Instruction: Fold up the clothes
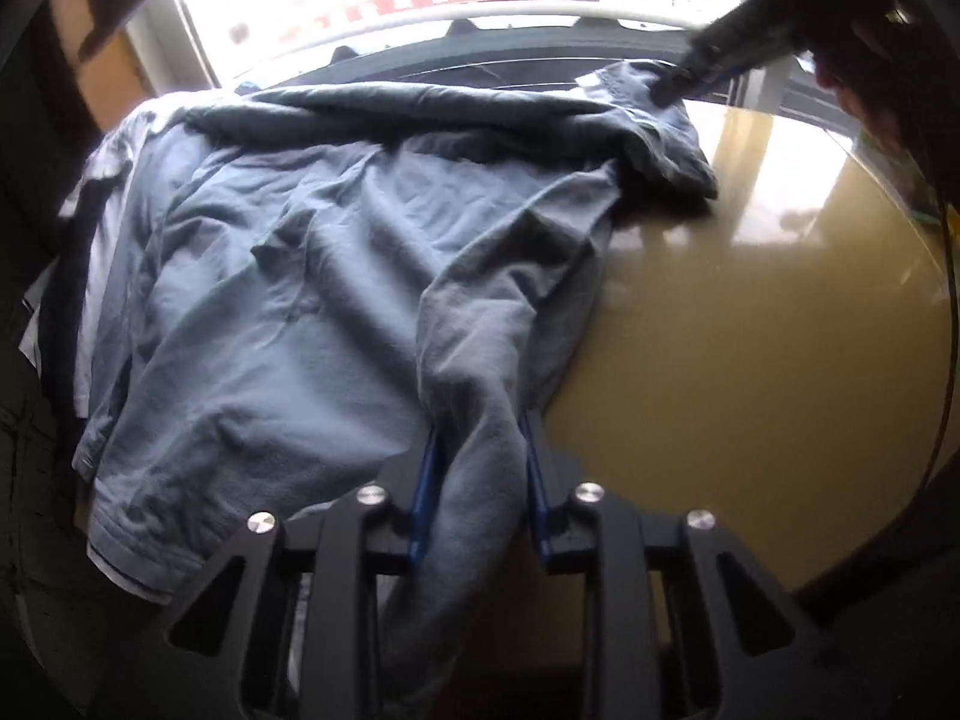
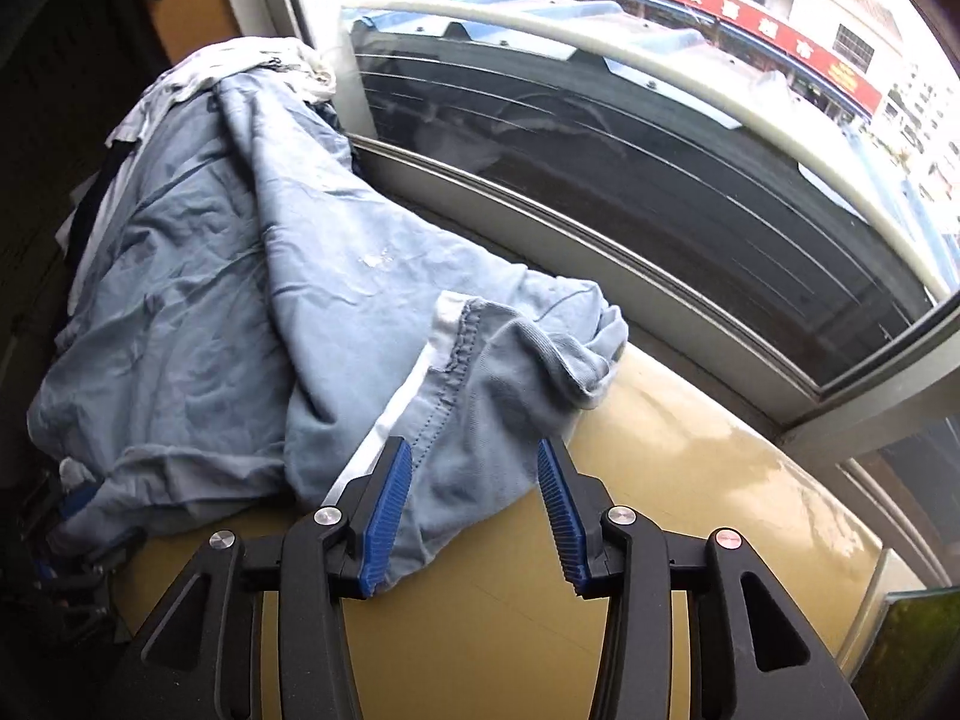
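A blue-grey shirt (image 1: 288,276) lies crumpled across the left half of a glossy tan table (image 1: 750,330). My left gripper (image 1: 480,426) is shut on a hanging fold of the shirt near the table's front, with cloth filling the gap between its blue pads. In the right wrist view the shirt (image 2: 336,276) heaps up toward the window. Its white-edged hem corner lies between the spread jaws of my right gripper (image 2: 474,468), which stands open; only the left pad touches cloth. From the left wrist view, the right gripper (image 1: 672,87) is a blur at the shirt's far right corner.
Other white and dark clothes (image 1: 90,240) are piled under the shirt at the left, by the window corner (image 2: 252,60). A window frame and sill (image 2: 600,276) run along the table's far edge. Bare tabletop (image 2: 510,630) lies to the right. A green glass container (image 2: 912,630) stands past the table's right end.
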Demonstrator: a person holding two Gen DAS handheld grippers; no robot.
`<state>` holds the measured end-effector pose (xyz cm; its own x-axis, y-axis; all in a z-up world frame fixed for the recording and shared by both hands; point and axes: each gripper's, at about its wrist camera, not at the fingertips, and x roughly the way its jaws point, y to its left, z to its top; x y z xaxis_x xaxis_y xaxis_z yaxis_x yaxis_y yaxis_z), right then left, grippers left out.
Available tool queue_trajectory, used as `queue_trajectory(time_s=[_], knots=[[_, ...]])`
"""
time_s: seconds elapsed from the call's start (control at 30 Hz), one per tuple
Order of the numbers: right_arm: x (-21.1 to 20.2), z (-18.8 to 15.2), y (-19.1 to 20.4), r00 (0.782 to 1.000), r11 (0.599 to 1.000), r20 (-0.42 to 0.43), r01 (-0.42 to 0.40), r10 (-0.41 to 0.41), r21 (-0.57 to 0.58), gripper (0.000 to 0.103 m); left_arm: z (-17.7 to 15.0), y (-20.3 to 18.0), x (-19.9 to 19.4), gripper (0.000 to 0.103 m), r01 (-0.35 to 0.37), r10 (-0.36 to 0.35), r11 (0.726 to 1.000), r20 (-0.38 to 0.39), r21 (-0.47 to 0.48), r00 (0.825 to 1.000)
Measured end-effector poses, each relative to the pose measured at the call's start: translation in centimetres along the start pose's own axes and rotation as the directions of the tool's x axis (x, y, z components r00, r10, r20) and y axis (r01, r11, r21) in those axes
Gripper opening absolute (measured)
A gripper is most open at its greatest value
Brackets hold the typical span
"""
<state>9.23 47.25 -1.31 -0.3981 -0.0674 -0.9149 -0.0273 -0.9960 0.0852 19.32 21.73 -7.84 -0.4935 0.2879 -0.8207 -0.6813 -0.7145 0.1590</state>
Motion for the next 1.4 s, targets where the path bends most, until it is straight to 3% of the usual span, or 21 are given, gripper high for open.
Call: queue_trajectory(time_s=[0.07, 0.2, 0.23, 0.27, 0.33, 0.4, 0.5, 0.53, 0.6, 0.67, 0.8, 0.83, 0.87, 1.0, 1.03, 1.17, 1.2, 1.3, 1.4], knots=[[1.0, 0.3, 0.1, 0.999, 1.0, -0.018, -0.031, 0.031, 0.004, 0.05, -0.2, -1.0, -0.3, 0.015, -0.014, 0.014, 0.999, -0.001, 0.051, 1.0], [3.6, 0.0, 0.8, 0.997, 0.998, -0.062, -0.048, 0.046, -0.034, 0.051, -0.8, -1.0, -1.0, 0.014, 0.061, -0.059, 0.996, -0.033, 0.061, 0.998], [3.6, -0.3, 1.2, 0.998, 0.997, -0.047, -0.045, 0.042, -0.069, 0.041, -1.2, -1.0, -1.2, 0.014, 0.07, -0.068, 0.996, -0.033, 0.063, 0.997], [3.4, -0.7, 1.6, 0.998, 0.995, -0.048, -0.036, 0.032, -0.096, 0.018, -1.3, -1.1, -1.4, 0.014, 0.076, -0.073, 0.995, -0.043, 0.071, 0.996], [2.6, -1.9, 1.6, 0.999, 0.989, -0.043, 0.02, -0.027, -0.144, 0.015, -1.3, -1.1, -1.5, 0.013, 0.088, -0.084, 0.994, -0.06, 0.066, 0.995], [1.7, -4.1, 0.5, 0.99, 0.974, -0.034, 0.128, -0.137, -0.186, 0.014, -1.2, -1.4, -1.5, 0.013, 0.107, -0.101, 0.992, -0.077, 0.072, 0.992], [-0.3, -8.7, -4.1, 0.984, 0.983, -0.058, 0.163, -0.168, -0.089, 0.012, -0.8, -2.5, -1.6, 0.014, 0.191, -0.181, 0.976, -0.096, 0.105, 0.979], [-1.2, -10.6, -5.7, 0.983, 0.984, -0.069, 0.17, -0.173, -0.045, 0.012, -0.6, -3.2, -1.7, 0.017, 0.237, -0.224, 0.962, -0.102, 0.134, 0.969], [-2.8, -14.7, -8.0, 0.96, 0.965, -0.099, 0.263, -0.26, 0.017, 0.012, -0.3, -5.3, -2.0, 0.017, 0.328, -0.31, 0.923, -0.116, 0.2, 0.944], [-4.7, -18.9, -9.3, 0.944, 0.944, -0.141, 0.315, -0.299, 0.101, 0.012, 0.1, -7.4, -2.2, 0.018, 0.417, -0.392, 0.869, -0.143, 0.268, 0.909], [-7.6, -25.7, -8.8, 0.932, 0.925, -0.228, 0.327, -0.281, 0.197, 0.013, 0.7, -8.7, -2.2, 0.026, 0.528, -0.489, 0.786, -0.201, 0.32, 0.849], [-7.9, -26.6, -7.9, 0.931, 0.924, -0.244, 0.323, -0.271, 0.203, 0.014, 0.9, -8.1, -2.0, 0.025, 0.553, -0.51, 0.78, -0.213, 0.294, 0.833], [-8.1, -27.3, -7.0, 0.928, 0.926, -0.257, 0.323, -0.269, 0.198, 0.017, 1.0, -7.2, -1.7, 0.025, 0.591, -0.545, 0.763, -0.233, 0.261, 0.806], [-9.6, -27.2, -4.6, 0.92, 0.92, -0.26, 0.345, -0.293, 0.185, 0.02, 0.5, -3.1, -1.1, 0.024, 0.637, -0.588, 0.747, -0.259, 0.189, 0.766], [-10.1, -26.8, -4.3, 0.919, 0.917, -0.25, 0.353, -0.304, 0.185, 0.021, 0.3, -2.4, -1.1, 0.017, 0.622, -0.571, 0.756, -0.258, 0.205, 0.779], [-11.7, -25.0, -3.3, 0.929, 0.912, -0.204, 0.35, -0.309, 0.215, 0.03, 0.8, 1.2, -1.0, 0.018, 0.442, -0.396, 0.836, -0.199, 0.325, 0.896], [-11.8, -24.5, -3.3, 0.931, 0.915, -0.194, 0.346, -0.308, 0.209, 0.033, 0.9, 3.0, -0.6, 0.022, 0.362, -0.322, 0.874, -0.169, 0.325, 0.931], [-11.9, -22.6, -3.0, 0.936, 0.926, -0.173, 0.335, -0.306, 0.172, 0.044, 1.8, 8.7, 0.8, 0.023, 0.352, -0.316, 0.899, -0.169, 0.262, 0.934], [-11.0, -20.5, -1.8, 0.935, 0.934, -0.149, 0.34, -0.322, 0.112, 0.044, 1.5, 8.7, 0.2, 0.023, 0.288, -0.245, 0.876, -0.157, 0.386, 0.957]])
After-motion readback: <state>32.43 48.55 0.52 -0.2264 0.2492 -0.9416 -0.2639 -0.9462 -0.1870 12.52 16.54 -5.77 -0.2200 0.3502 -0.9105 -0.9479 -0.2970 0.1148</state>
